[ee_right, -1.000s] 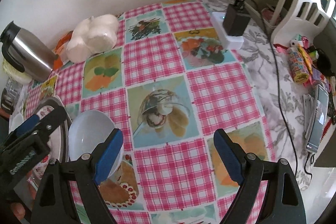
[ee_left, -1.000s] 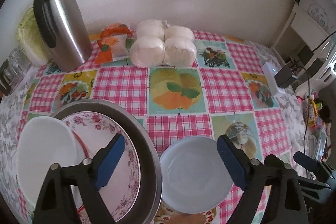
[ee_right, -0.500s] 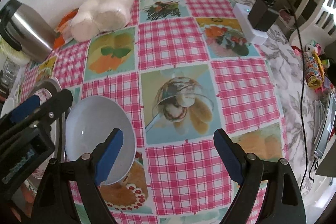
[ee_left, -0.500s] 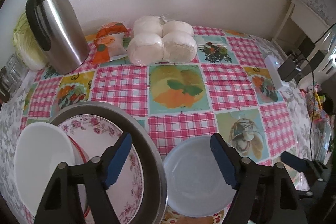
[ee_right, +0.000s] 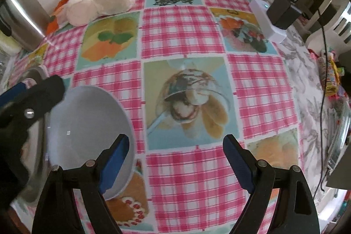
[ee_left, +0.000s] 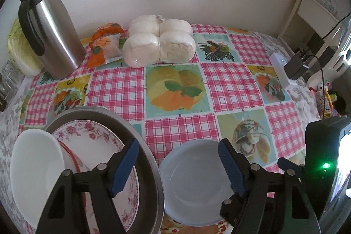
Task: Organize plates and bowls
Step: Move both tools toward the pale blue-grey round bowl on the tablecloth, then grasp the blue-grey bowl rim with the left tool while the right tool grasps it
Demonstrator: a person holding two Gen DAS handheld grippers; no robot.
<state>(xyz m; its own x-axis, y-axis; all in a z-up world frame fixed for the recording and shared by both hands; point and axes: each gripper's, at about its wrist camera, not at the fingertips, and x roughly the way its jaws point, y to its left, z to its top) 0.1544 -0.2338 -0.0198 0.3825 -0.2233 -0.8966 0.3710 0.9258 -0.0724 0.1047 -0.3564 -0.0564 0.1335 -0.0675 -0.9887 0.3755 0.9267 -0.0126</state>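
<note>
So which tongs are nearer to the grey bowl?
Hard to call; right looks slightly nearer. The right tongs have one pad over the grey bowl rim, the other off it. The left tongs hang open above the bowl's left side.

Seen from the left tongs (ee_left: 177,166), the bowl (ee_left: 193,181) sits on the bench (ee_left: 179,128) beneath them, the basin (ee_left: 151,159) holding a plate (ee_left: 96,142) touches it leftward, and a jug (ee_left: 50,30) stands beyond.
</note>
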